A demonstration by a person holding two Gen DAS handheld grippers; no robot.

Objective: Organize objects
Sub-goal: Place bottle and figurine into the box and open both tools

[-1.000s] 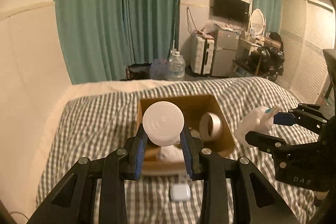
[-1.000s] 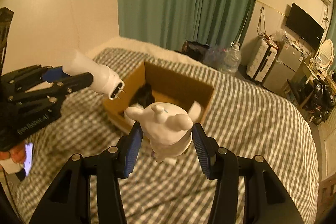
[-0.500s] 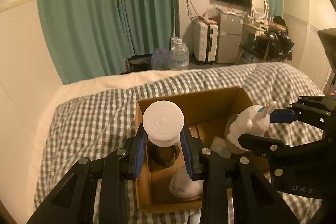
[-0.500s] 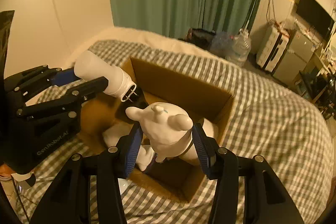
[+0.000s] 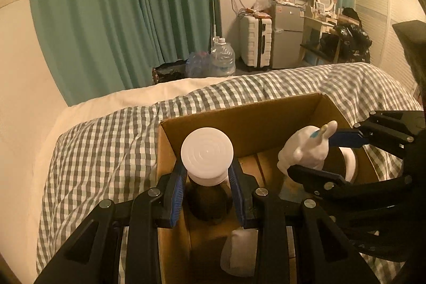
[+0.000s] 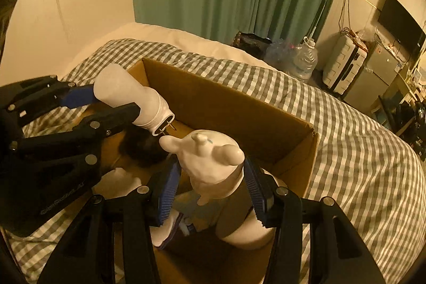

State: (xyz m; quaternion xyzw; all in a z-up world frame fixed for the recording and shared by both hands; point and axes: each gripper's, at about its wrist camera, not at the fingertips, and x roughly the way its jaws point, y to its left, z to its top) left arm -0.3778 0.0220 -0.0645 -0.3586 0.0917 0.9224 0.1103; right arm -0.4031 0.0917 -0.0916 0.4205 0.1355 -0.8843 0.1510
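While both my grippers hang over the open cardboard box (image 5: 247, 121), my left gripper (image 5: 207, 178) clamps a white plug-in lamp (image 5: 207, 156) with a round ridged face and two metal prongs, and my right gripper (image 6: 210, 184) pinches a glossy white animal figurine (image 6: 210, 164), possibly a bear. Inside the box lie a dark lump (image 6: 141, 148) and pale items. It sits on a grey checked blanket (image 5: 101, 151); green curtains (image 5: 119, 12) hang behind.

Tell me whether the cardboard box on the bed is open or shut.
Open. The cardboard box has no flaps over its top; its brown inner walls and items inside show in both views.
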